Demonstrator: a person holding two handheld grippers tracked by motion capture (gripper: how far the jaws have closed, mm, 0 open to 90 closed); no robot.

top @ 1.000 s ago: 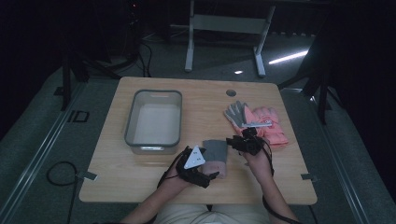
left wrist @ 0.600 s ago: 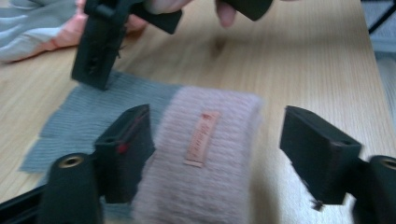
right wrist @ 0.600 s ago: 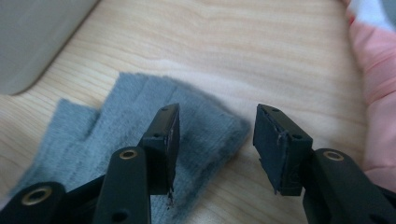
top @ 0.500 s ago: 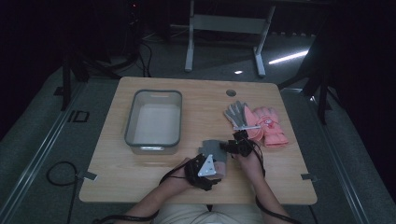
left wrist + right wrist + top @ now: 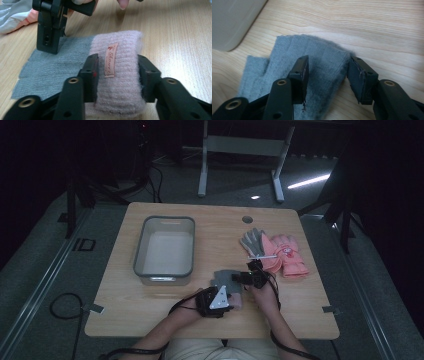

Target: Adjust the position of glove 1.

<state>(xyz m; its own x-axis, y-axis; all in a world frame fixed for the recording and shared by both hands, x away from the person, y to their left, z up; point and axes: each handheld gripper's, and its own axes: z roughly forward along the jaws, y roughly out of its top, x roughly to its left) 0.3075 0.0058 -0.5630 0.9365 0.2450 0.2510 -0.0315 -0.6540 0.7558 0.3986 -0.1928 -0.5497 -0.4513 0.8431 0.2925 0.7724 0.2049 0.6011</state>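
My left gripper (image 5: 226,296) and right gripper (image 5: 248,276) sit close together over the grey and pink knitted glove (image 5: 117,75), with little room between them. To my left, the grey rectangular plastic bin (image 5: 165,249) walls off that side. To my right, the heap of grey and pink gloves (image 5: 275,252) lies near. The pale wooden surface (image 5: 150,312) along my near edge lies open

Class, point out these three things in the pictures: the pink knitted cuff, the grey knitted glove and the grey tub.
pink knitted cuff (image 5: 117,75), left gripper view, on the ribbed knit beside its label.
grey knitted glove (image 5: 322,65), right gripper view, on its middle.
grey tub (image 5: 138,250), high view, on its left rim.
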